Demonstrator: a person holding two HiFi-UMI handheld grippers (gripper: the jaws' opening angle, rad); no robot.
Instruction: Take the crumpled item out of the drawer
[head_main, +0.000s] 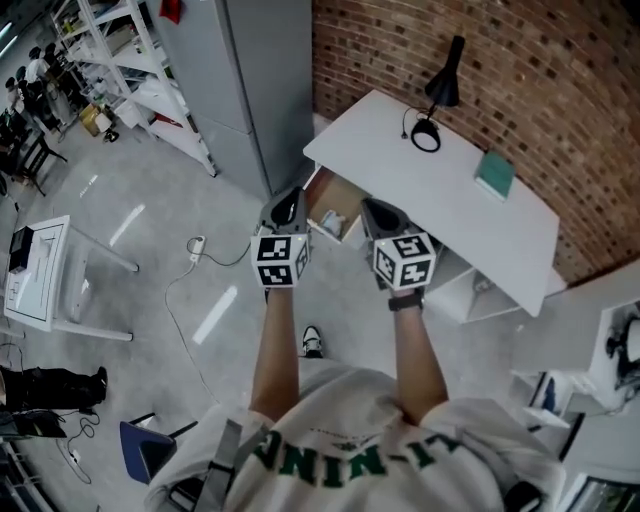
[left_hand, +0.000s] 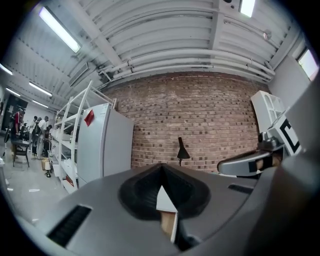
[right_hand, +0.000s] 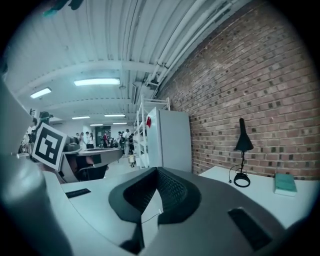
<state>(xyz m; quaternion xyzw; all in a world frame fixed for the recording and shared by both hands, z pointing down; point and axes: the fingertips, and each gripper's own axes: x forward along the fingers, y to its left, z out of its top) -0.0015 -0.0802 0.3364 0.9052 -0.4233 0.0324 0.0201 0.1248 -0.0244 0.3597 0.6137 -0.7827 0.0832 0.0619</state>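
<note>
From the head view, I see both arms stretched forward toward a white desk (head_main: 455, 195) set against a brick wall (head_main: 560, 80). The left gripper (head_main: 287, 205) and right gripper (head_main: 380, 212) are side by side, a little apart, just short of the desk's open drawer (head_main: 342, 192). A small pale lump (head_main: 333, 222), which I take for the crumpled item, lies inside the drawer between the two gripper noses. Neither gripper touches it. A black lamp (head_main: 440, 90) and a teal book (head_main: 494, 175) are on the desktop, and a grey cabinet (head_main: 250, 80) stands to the left of the desk.

In the left gripper view, the left gripper (left_hand: 161, 170) has its jaws pressed together at the tips with nothing caught between them. Through the slit behind the tips I see only a sliver of white edge and brown wood. The lamp (left_hand: 182, 151) stands ahead against the brick, the cabinet (left_hand: 105, 145) is to the left, and the right gripper (left_hand: 250, 162) shows at the right edge.

In the right gripper view, the right gripper (right_hand: 157, 174) is likewise closed tip to tip and empty. The lamp (right_hand: 243, 142) and book (right_hand: 285, 184) are on the desk to the right. The drawer's contents can't be seen here.
</note>
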